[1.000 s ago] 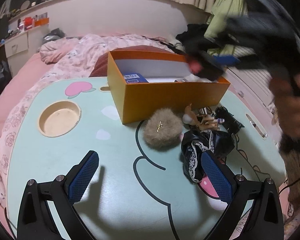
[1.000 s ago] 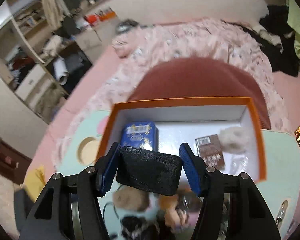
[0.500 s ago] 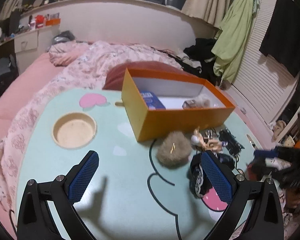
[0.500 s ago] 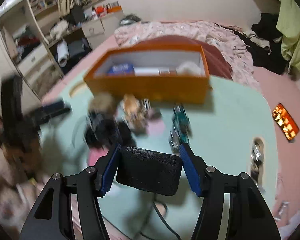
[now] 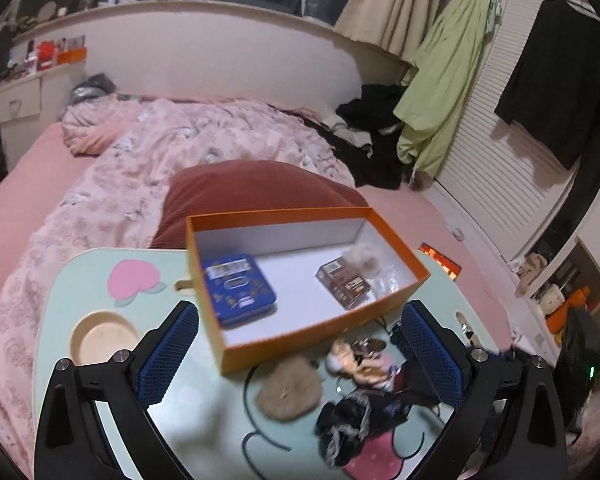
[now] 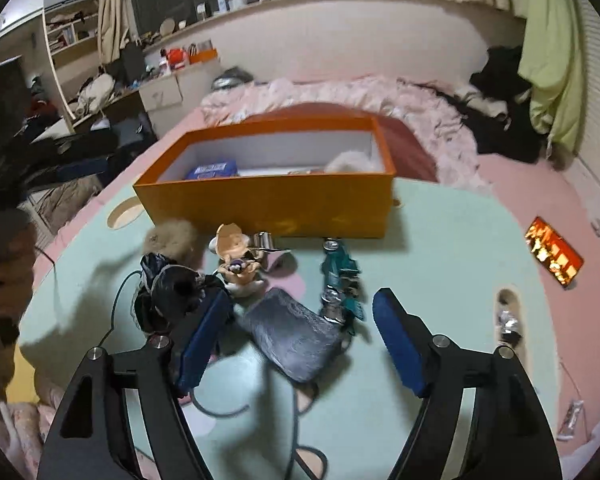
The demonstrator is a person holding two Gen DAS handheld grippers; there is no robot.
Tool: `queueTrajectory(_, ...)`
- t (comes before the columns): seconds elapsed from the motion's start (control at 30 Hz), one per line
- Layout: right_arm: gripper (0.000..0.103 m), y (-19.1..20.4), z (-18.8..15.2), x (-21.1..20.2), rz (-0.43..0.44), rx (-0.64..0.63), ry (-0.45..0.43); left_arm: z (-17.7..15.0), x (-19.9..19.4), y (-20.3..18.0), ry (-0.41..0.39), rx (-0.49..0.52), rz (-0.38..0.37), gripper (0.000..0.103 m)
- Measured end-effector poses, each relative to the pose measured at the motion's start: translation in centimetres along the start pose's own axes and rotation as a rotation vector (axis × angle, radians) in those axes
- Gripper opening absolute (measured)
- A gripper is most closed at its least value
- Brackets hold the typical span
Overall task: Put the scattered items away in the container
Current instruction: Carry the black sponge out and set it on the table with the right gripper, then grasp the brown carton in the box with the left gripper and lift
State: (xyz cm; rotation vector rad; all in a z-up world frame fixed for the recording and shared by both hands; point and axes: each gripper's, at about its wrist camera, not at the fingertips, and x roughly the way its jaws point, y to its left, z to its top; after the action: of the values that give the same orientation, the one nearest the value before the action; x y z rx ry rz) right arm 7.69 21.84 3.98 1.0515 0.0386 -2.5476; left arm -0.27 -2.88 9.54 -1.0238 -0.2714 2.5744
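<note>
Black pouch (image 6: pixel 296 334) lies on the table (image 6: pixel 452 248), jaws parting around it.
Its long axis runs diagonally, from near the right gripper (image 6: pixel 300 338)'s left pad toward the right; pads clear of it. Left gripper (image 5: pixel 300 360) hangs wide, empty, over the orange box (image 5: pixel 320 330), which holds one blue tin (image 5: pixel 238 288), one brown packet (image 5: pixel 344 284).

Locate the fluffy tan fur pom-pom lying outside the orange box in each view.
Left wrist: tan fur pom-pom, bottom centre, just below the orange cardboard box's near wall.
Right wrist: pom-pom, left of centre, at the box's front-left corner.
Shared landmark: the orange box.
</note>
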Motion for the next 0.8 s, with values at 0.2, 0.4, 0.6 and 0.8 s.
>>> queueTrajectory(0.2, 0.075, -1.3, -2.8, -0.9, -0.014, 0.033, 0.080, 2.9, 2.7, -0.9, 0.072, -0.004, -0.011, 0.097)
queueTrajectory(0.4, 0.077, -0.7, -4.9, 0.2, -0.092, -0.010, 0.097, 4.7, 7.0, -1.7, 0.206, -0.070, -0.056, 0.086)
queueTrajectory(0.6, 0.081, -0.5, -5.0, 0.2, -0.118, -0.006, 0.070, 4.8, 13.0, -3.3, 0.373, -0.072, -0.035, 0.070)
queueTrajectory(0.8, 0.081, -0.6, -5.1, 0.0, -0.116, -0.004, 0.067, 4.1, 18.5, -4.5, 0.539, -0.117, 0.017, 0.070)
